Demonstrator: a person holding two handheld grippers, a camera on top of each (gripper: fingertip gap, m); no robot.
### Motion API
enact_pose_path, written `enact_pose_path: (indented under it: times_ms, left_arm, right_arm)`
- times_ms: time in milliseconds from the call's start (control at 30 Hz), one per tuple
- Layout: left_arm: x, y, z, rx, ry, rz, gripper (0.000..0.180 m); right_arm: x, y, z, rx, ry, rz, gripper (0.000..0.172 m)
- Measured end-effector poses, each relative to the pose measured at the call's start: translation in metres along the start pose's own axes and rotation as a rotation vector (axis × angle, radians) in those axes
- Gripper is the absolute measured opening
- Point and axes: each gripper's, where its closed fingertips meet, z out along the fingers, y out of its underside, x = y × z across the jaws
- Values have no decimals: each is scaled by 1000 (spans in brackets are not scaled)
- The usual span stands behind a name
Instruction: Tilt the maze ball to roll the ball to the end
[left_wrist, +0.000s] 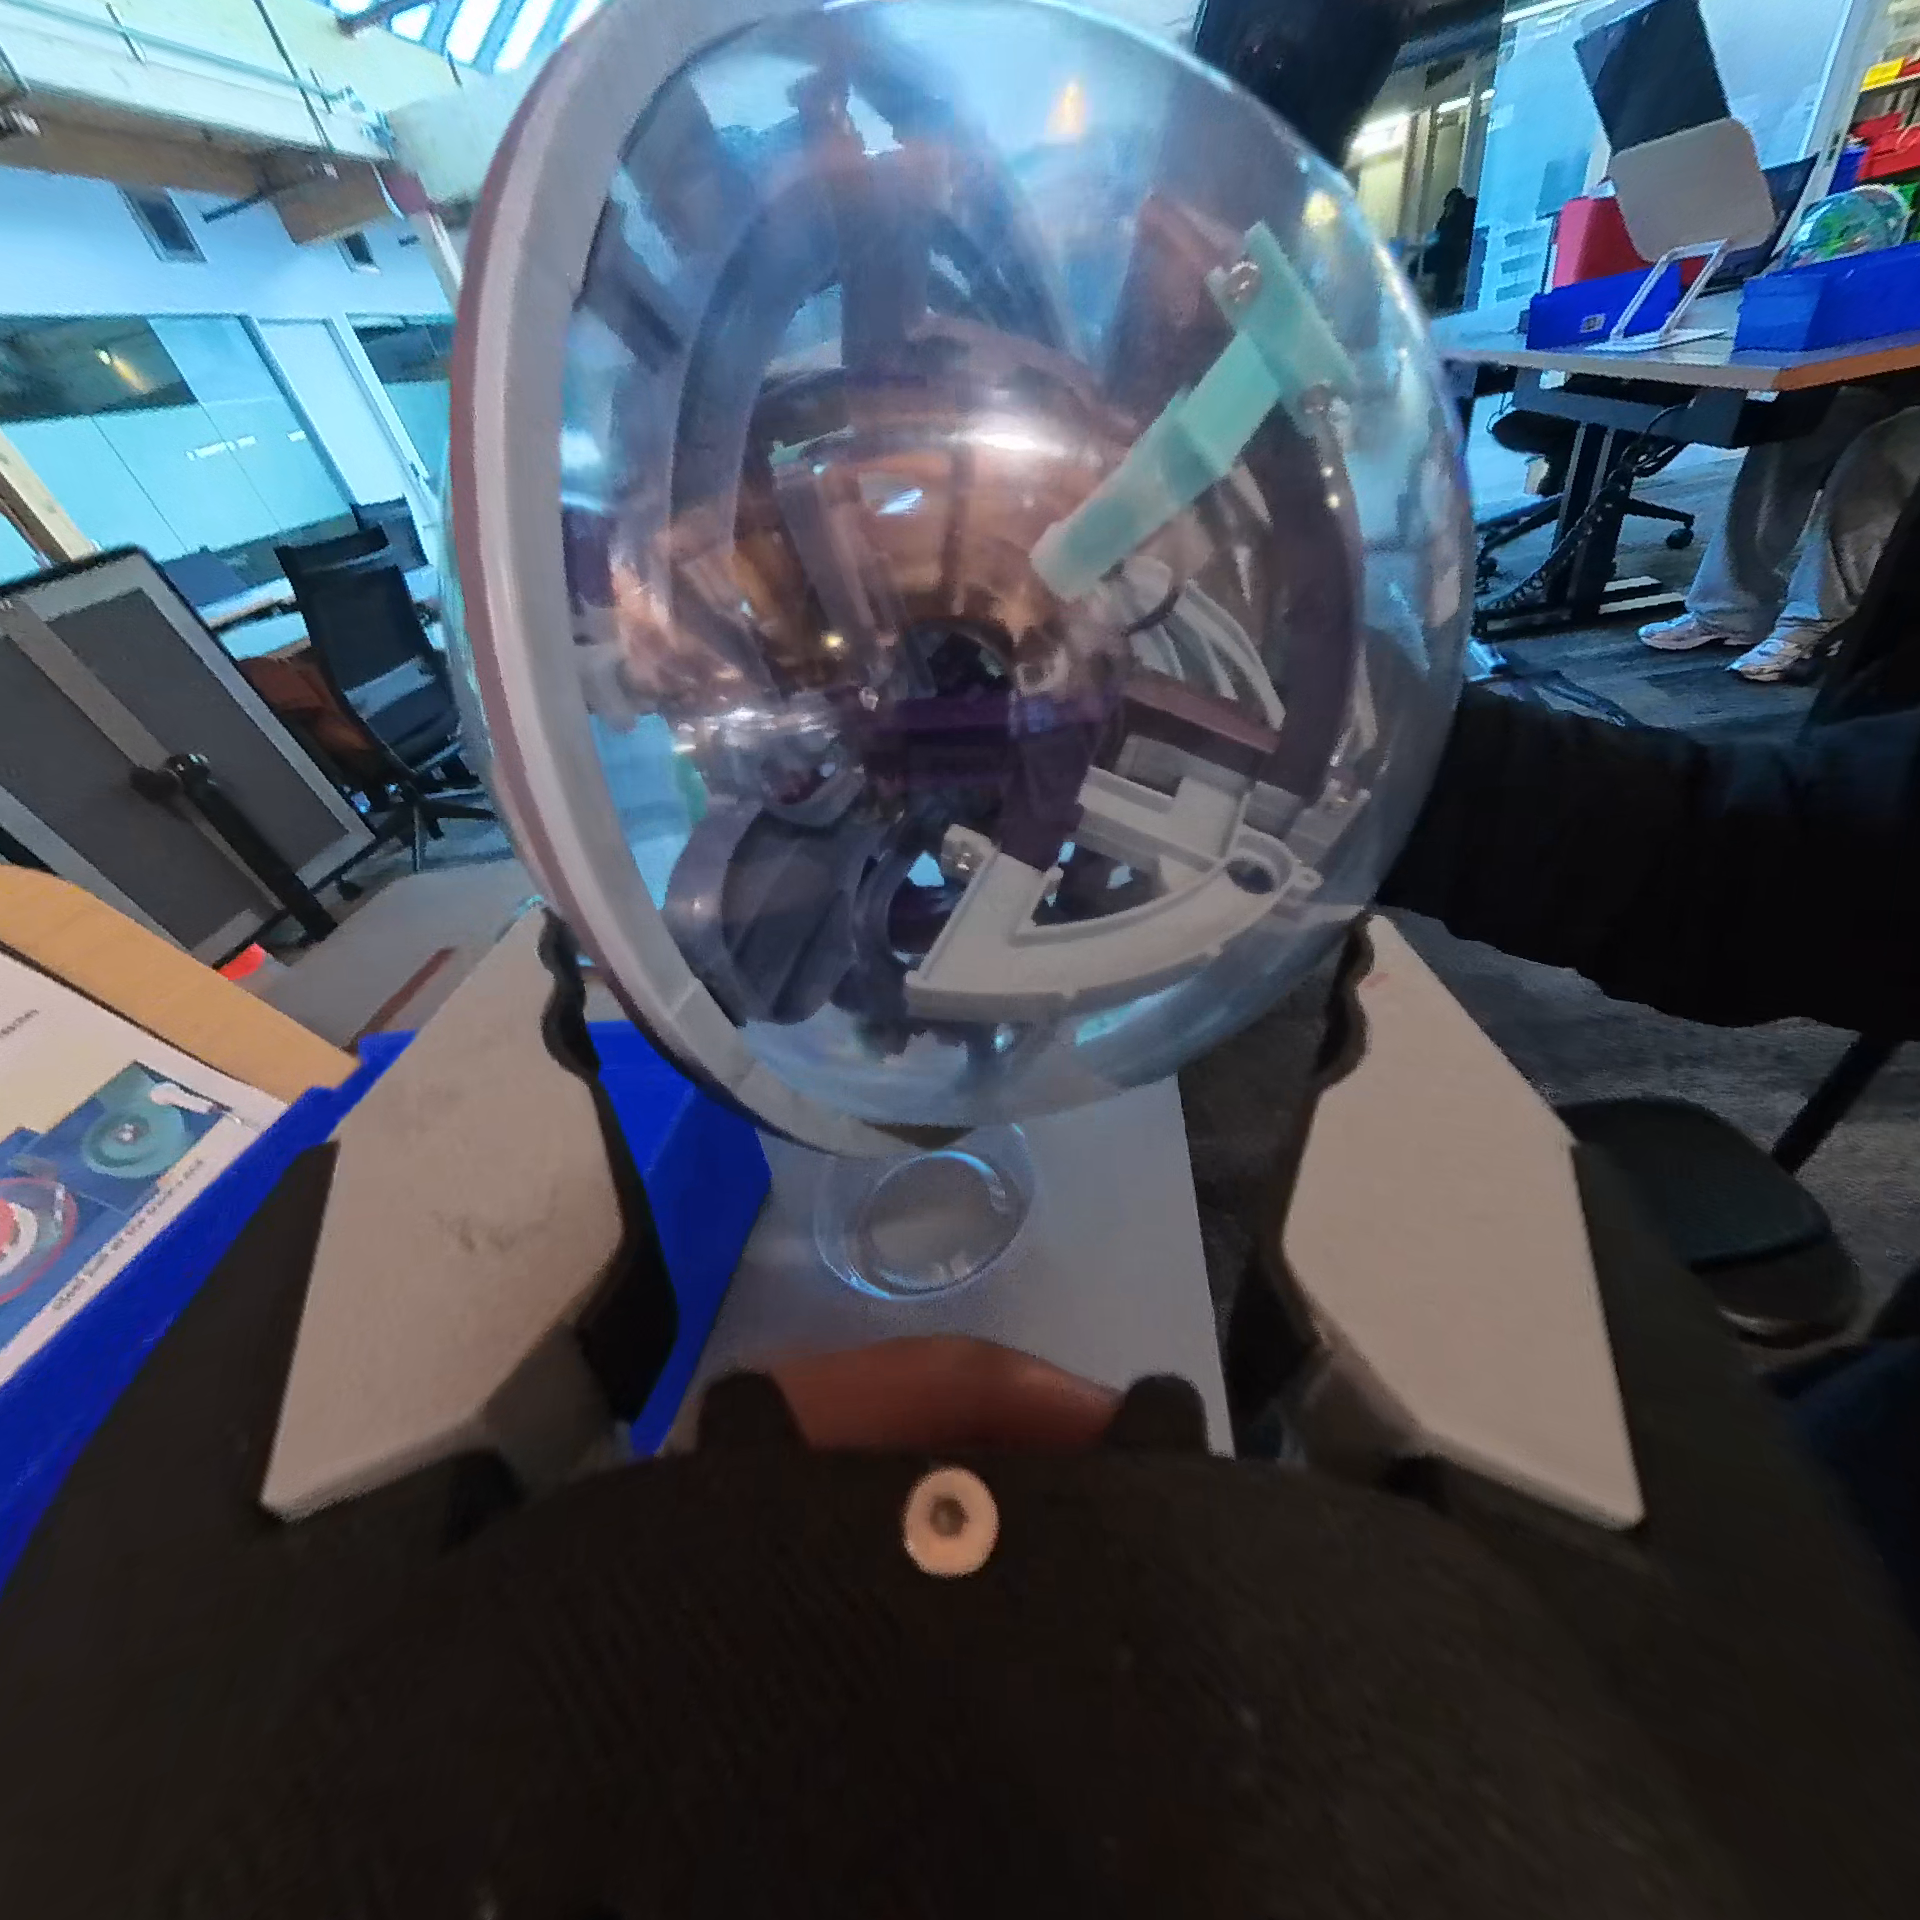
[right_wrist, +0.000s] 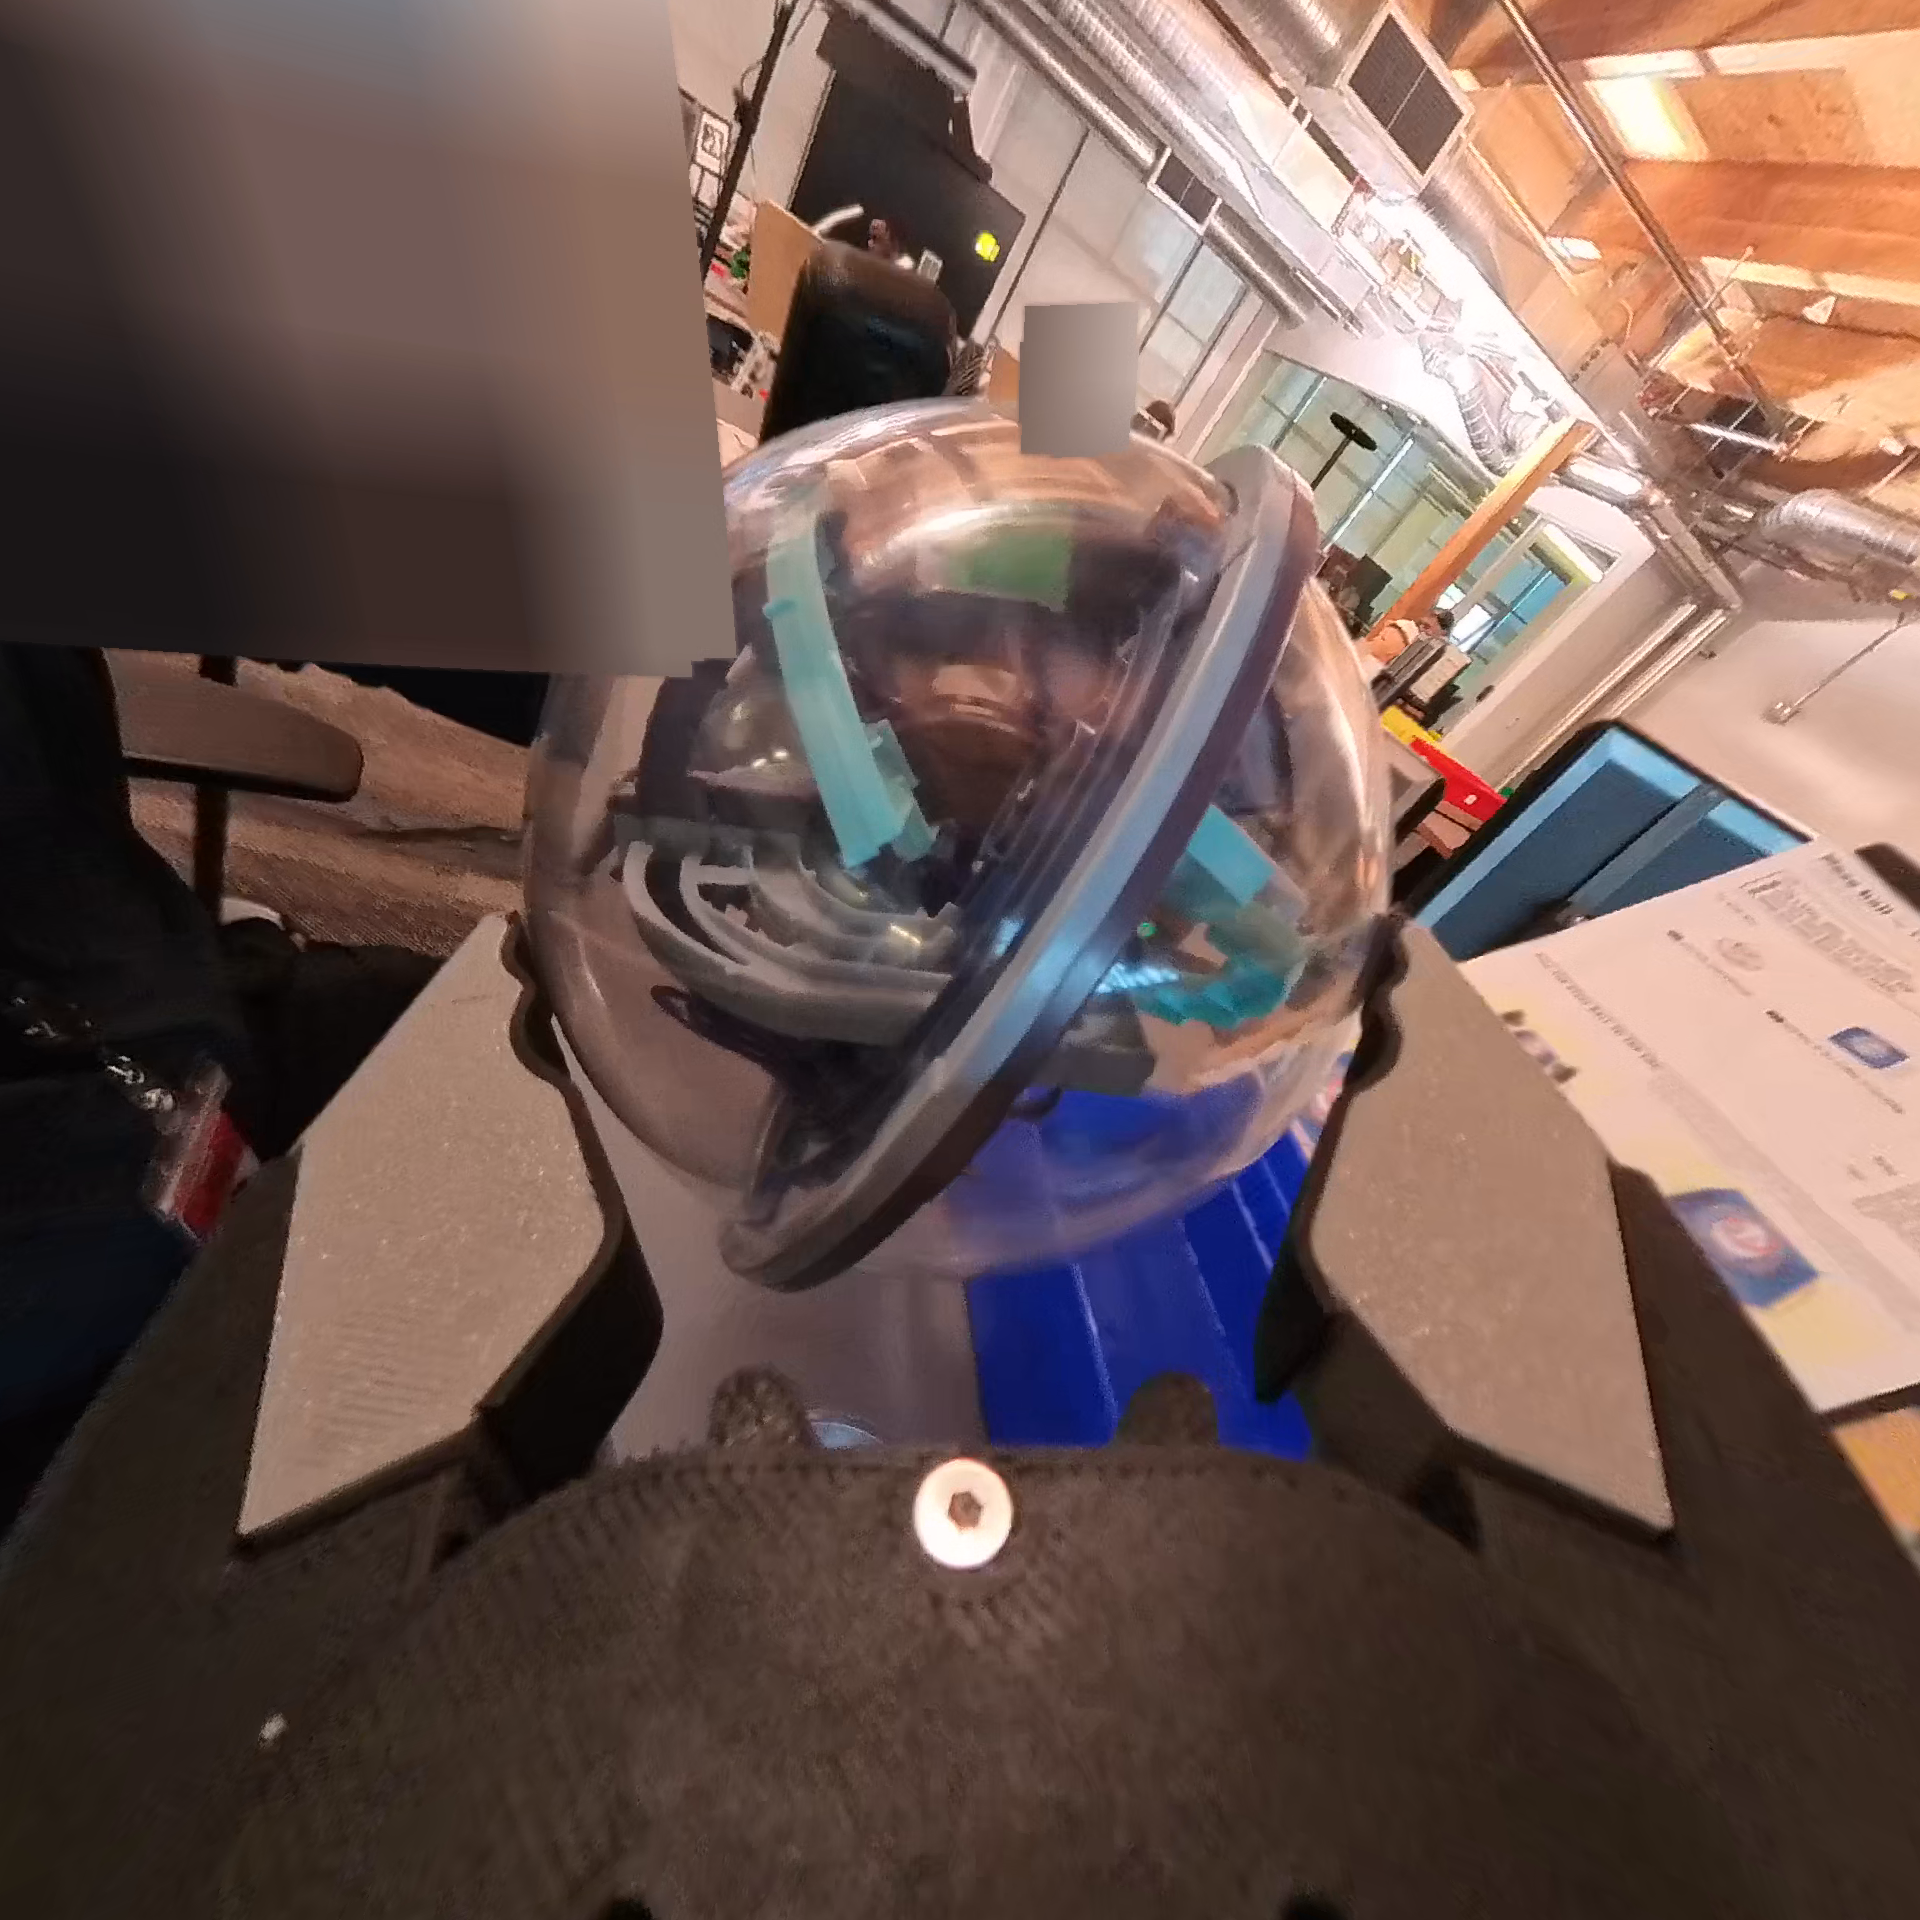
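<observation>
Clear maze ball (left_wrist: 956, 582) held up off the tabletop, between both grippers. Equator ring (right_wrist: 1039, 997) tilted diagonally in the right wrist view, near upright at the left edge in the left wrist view. Inside: grey curved tracks (right_wrist: 748, 914), teal track pieces (left_wrist: 1195, 436). Small rolling ball can't be made out. Left gripper (left_wrist: 956, 987) jaws wide, both pads pressed on the sphere's lower sides. Right gripper (right_wrist: 951, 982) jaws wide too, gripping the sphere. Below: clear stand (left_wrist: 925, 1226) on grey tabletop (left_wrist: 1101, 1299), blue bin (right_wrist: 1091, 1340), printed sheet (right_wrist: 1714, 1091) beside it.
</observation>
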Motion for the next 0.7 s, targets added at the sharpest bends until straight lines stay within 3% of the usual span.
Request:
enact_pose_path:
  times_ms: [433,700]
  left_arm:
    - [8,77,-30,-147,20,-317,138]
    - [5,93,-39,-202,7,-402,137]
  right_arm:
    - [-31,66,41,119,-27,366,149]
    - [-35,84,51,229,-21,505,149]
